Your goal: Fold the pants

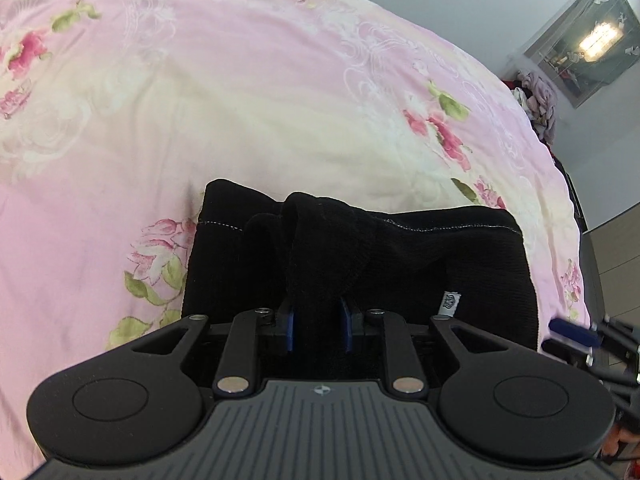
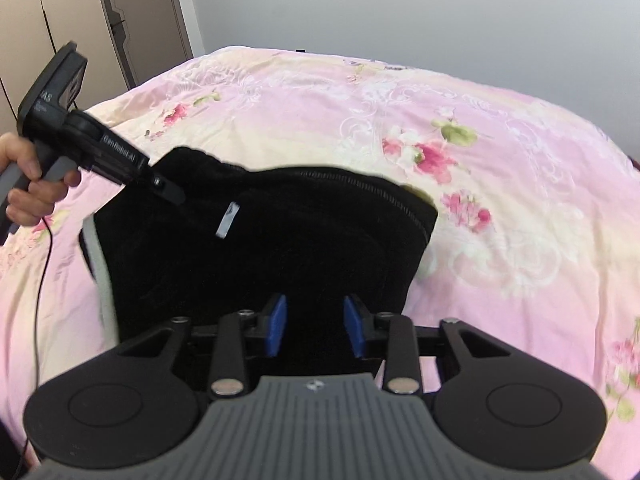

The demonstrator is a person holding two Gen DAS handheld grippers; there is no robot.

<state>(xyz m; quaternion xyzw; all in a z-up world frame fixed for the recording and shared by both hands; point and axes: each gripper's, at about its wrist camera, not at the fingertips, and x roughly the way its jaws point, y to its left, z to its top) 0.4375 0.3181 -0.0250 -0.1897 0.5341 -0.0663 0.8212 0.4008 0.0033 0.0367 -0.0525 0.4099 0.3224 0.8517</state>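
Left wrist view: left tool [image 1: 319, 316] narrow, blue pads clamped on a raised fold of the black pants [image 1: 400, 248], fabric standing up between the two fingers and running away from the camera. Pants lying on a bed, over a pink and cream flowered bedspread [image 1: 240, 100], near the closer edge of it, spread wide from side to side with a pale stitched seam along the far edge. Small white label [image 1: 450, 303] showing on the black fabric just to the right of the pinched fold. Right wrist view: right tool [image 2: 316, 320] pointing down at the near edge of the same pants, pads a little apart with black fabric filling the gap; cannot tell whether pressing on the cloth or merely over it. Same view, at the left: left tool seen from the side, tip touching the far left corner of the pants, handle gripped by a hand [image 2: 32, 188], thin dark cable [image 2: 40, 300] hanging below. Beyond the bed, pale wardrobe doors [image 2: 80, 20] and a plain grey wall.
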